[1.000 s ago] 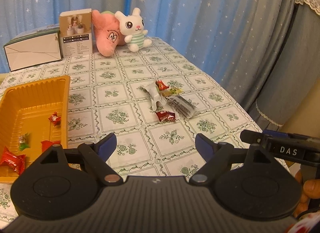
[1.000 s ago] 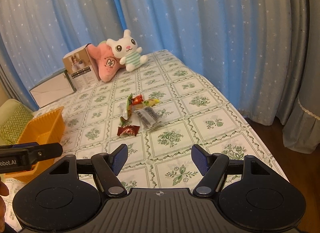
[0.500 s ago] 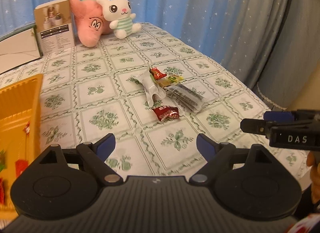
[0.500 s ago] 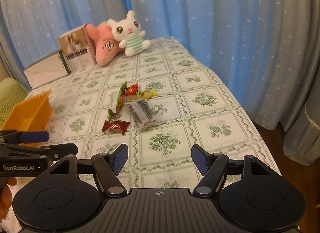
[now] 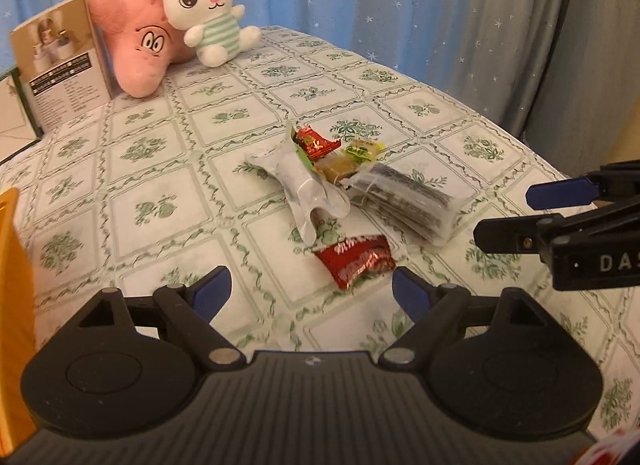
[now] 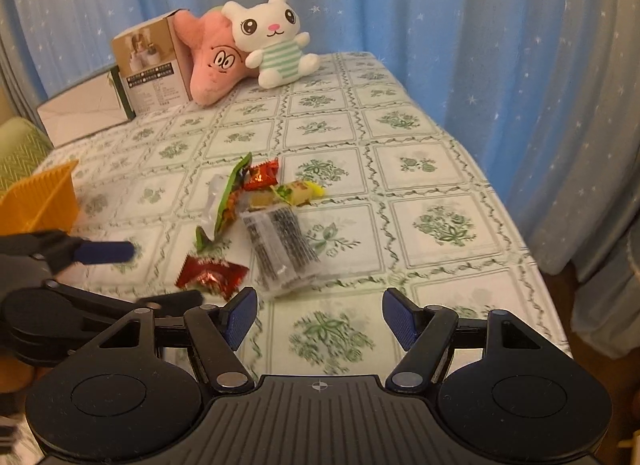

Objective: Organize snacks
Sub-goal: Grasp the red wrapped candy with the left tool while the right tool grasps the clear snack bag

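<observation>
The red snack packet (image 5: pixel 354 261) is seen lying loose on the table (image 5: pixel 168 169), nearest of the pile, just ahead of the left gripper (image 5: pixel 311 290), spread wide and empty (as is the right gripper (image 6: pixel 318 315)). It should be straddled squarely, then closed upon.

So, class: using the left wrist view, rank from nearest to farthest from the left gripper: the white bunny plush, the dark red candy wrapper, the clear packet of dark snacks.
1. Dark red candy wrapper, just ahead of the left gripper.
2. Clear packet of dark snacks, right of the pile.
3. White bunny plush, far end of the table.
</observation>
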`<state>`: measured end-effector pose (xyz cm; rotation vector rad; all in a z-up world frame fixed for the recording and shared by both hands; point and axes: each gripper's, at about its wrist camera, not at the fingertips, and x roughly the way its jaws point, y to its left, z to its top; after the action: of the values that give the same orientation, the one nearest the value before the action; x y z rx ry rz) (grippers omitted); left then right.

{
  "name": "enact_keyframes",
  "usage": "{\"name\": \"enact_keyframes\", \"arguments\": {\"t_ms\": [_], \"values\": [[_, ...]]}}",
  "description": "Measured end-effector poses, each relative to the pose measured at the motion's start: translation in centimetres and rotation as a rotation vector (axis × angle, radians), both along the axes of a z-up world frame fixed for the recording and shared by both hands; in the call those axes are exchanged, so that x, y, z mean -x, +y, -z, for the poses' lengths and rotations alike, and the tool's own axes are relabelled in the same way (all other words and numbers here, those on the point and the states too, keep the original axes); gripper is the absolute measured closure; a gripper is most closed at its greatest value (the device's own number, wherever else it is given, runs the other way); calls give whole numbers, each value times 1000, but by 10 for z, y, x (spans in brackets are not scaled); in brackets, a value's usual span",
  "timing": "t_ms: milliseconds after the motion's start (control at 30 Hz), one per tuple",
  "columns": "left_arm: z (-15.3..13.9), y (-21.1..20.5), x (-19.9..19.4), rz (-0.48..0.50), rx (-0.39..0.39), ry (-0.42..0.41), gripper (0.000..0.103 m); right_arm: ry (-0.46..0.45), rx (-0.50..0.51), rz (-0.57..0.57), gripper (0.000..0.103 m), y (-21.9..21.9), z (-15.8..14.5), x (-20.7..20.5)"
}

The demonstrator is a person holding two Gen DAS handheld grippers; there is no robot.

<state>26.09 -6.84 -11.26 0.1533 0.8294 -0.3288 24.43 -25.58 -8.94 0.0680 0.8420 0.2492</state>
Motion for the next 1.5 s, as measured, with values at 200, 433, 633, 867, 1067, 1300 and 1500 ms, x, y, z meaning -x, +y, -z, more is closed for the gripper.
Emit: {"name": "enact_keyframes", "arguments": {"t_ms": [200,433,633,867,1067,1300,1500], "values": [[13,-4,-13,42,10,0,28,-14,26,30,33,-4,-1,-10],[12,-13,-14,128,42,-32,59,-8,8,67,33,-11,-2,-14],[9,-12,-1,100,46,-20,79,-3,11,45,33,-5,0,-18],[6,16,26,-74,55,-14,80,6,9,-85,33,11,10,-33],[8,23,36,-109,80,-27,80,12,18,-157,34,26,25,-52],[9,21,40,-141,88,-36,80,-12,70,-197,54,39,33,-59],[7,22,49,-156,87,-25,80,8,63,-186,65,43,30,-44]]}}
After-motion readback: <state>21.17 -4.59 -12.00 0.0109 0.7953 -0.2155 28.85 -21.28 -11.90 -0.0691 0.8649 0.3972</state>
